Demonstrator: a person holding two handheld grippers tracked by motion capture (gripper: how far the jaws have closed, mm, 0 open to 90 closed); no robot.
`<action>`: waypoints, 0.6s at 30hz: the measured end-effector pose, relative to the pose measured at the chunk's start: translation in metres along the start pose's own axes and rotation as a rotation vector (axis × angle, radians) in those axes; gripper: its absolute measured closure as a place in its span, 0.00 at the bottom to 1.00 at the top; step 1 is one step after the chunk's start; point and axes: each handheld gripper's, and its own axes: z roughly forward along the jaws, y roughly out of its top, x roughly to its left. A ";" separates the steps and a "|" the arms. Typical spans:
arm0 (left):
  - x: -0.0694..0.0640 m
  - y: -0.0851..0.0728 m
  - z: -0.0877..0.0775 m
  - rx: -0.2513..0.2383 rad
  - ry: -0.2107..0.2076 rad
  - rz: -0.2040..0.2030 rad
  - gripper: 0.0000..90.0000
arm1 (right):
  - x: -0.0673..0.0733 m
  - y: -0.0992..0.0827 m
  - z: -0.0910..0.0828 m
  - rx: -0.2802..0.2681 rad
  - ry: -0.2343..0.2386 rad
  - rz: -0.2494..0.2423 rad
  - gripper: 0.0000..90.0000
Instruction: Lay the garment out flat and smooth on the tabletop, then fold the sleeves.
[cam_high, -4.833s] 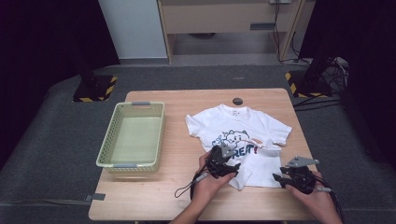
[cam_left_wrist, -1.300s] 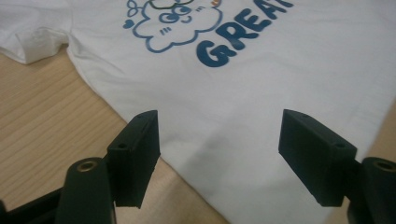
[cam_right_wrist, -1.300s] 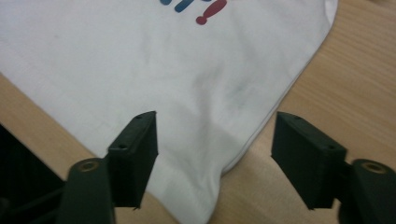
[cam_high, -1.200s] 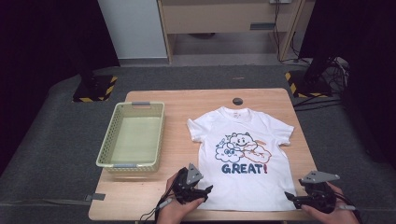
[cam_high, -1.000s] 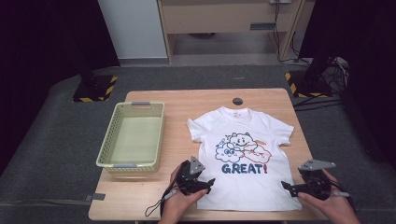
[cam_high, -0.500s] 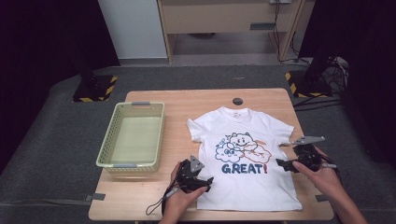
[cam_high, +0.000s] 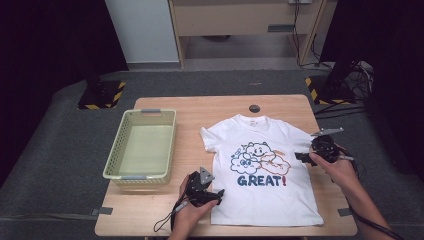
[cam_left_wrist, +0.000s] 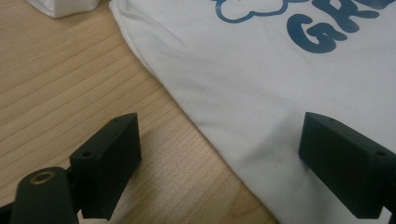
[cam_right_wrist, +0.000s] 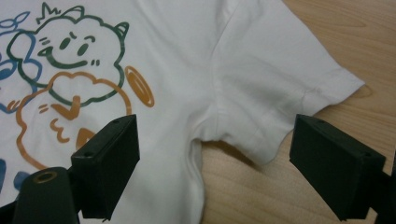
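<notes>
Shirt (cam_high: 265, 170) lies flat on the desk (cam_high: 165, 215); my right claw (cam_high: 306, 156) has slid to the sleeve (cam_right_wrist: 280, 93), jaws wide but just narrowing, empty. Left claw (cam_high: 216, 193) gapes empty at the hem, ready for folding.

I note a pale green basket (cam_high: 142, 145) sitting on the left part of the wooden table (cam_high: 200, 122). A small dark round disc (cam_high: 254, 108) lies near the far edge. Grey floor mat (cam_high: 65, 165) surrounds the table.
</notes>
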 end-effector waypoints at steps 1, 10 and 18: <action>0.000 0.000 0.000 -0.002 0.000 0.000 0.14 | -0.002 0.002 0.001 0.000 0.000 0.004 0.18; 0.001 -0.002 0.000 -0.012 -0.006 0.012 0.13 | -0.010 0.015 0.006 -0.002 -0.003 0.032 0.20; 0.003 -0.005 -0.001 -0.025 -0.013 0.017 0.12 | -0.036 0.030 0.020 -0.017 -0.032 0.081 0.28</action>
